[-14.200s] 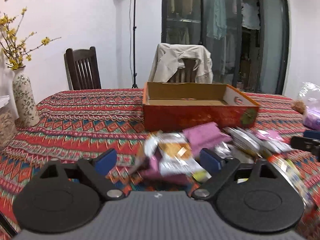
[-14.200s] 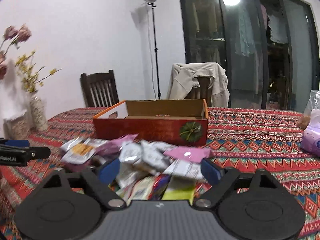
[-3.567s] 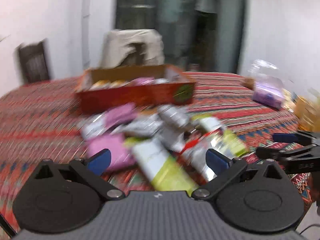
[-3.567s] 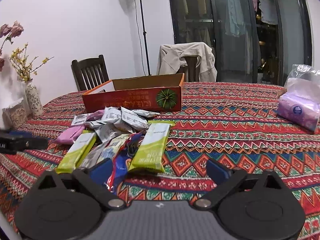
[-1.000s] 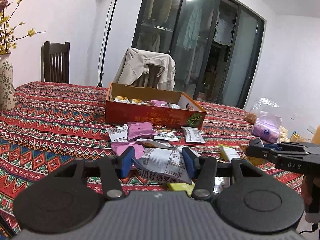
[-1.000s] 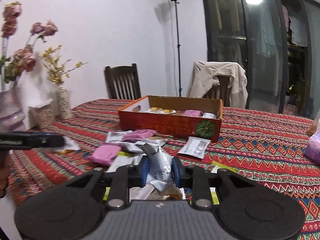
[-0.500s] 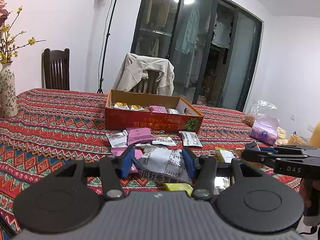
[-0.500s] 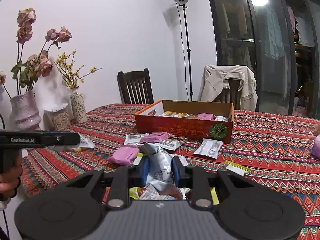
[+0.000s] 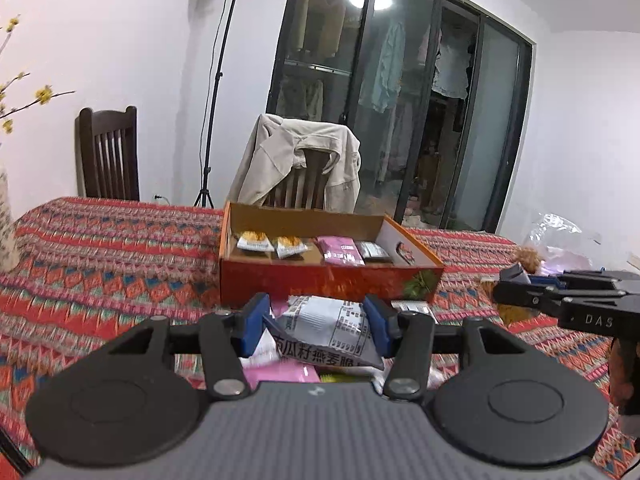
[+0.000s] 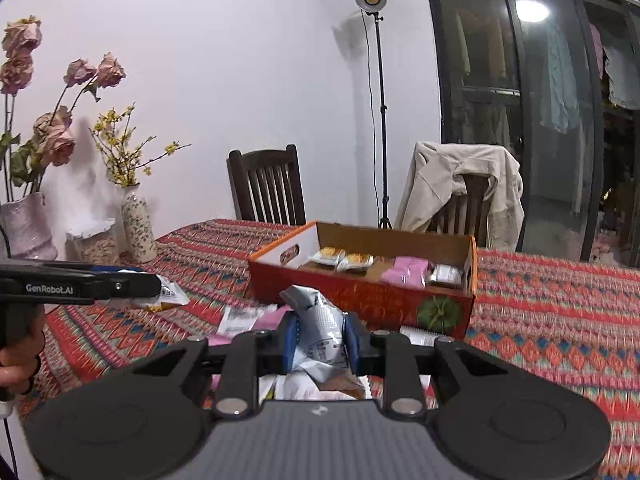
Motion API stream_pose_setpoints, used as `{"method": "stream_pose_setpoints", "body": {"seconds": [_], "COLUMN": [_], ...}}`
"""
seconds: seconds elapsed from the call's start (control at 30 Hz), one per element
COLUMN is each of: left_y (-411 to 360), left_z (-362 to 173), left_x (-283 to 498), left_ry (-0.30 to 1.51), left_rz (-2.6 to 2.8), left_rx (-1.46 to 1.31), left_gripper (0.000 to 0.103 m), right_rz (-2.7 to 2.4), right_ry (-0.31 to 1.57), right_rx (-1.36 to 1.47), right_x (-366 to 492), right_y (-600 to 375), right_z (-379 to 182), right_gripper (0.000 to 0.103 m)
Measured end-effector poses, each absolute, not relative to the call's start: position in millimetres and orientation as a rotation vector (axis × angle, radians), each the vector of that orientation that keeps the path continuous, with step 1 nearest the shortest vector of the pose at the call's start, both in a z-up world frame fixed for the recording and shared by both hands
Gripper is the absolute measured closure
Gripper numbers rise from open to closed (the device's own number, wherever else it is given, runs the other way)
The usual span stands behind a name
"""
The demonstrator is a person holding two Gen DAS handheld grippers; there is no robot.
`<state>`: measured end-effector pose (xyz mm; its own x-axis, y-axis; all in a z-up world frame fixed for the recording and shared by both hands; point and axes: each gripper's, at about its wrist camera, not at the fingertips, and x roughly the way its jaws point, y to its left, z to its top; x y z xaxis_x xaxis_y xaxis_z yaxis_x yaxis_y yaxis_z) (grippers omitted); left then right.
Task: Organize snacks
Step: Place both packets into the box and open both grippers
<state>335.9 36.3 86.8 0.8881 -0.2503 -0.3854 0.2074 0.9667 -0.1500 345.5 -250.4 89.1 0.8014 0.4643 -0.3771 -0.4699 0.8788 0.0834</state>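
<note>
The left gripper (image 9: 320, 322) is pinching a white snack packet (image 9: 326, 330) between its fingers, and the right gripper (image 10: 318, 338) is pinching a silver snack packet (image 10: 320, 320), both raised over the worktop (image 9: 100, 256). The red box (image 9: 320, 280) is lying at 12 o'clock.

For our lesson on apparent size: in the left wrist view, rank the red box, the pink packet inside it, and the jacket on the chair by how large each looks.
1. Red box and jacket: too alike in apparent area to rank, and the jacket stands farther back.
2. Pink packet: clearly smallest.
</note>
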Motion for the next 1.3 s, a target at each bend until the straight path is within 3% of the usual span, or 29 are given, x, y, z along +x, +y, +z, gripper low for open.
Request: {"method": "stream_pose_setpoints", "body": {"seconds": [0.3,0.67,0.7,0.8,0.9,1.2,1.3], "left_y": [44,38,39,41,42,50,52], "left_z": [97,55,50,39,39,78,98], "left_x": [463,631,638,650,645,600,568], "left_ry": [0.438,0.623,0.636,0.679,0.674,0.609,0.574], "left_rz": [-0.227,-0.122,-0.115,-0.121,-0.161,-0.176,-0.194], "left_rx": [-0.085,-0.054,-0.058,-0.06,-0.047,-0.033,-0.016], "left_gripper": [0.05,0.047,0.046,0.042,0.032,0.03,0.027], "right_rz": [0.531,0.508,0.497,0.479,0.427,0.463,0.47], "right_ry": [0.392,0.609,0.635,0.738,0.755,0.643,0.589], "right_rx": [-0.068,-0.038,-0.024,0.094,0.05,0.024,0.015], "right_x": [455,670,689,731,740,687,652], "right_y": [-232,-175,-170,-165,-157,-180,-198], "right_z": [105,74,67,44,31,75,104], "right_gripper": [0.079,0.078,0.077,0.055,0.053,0.048,0.036]}}
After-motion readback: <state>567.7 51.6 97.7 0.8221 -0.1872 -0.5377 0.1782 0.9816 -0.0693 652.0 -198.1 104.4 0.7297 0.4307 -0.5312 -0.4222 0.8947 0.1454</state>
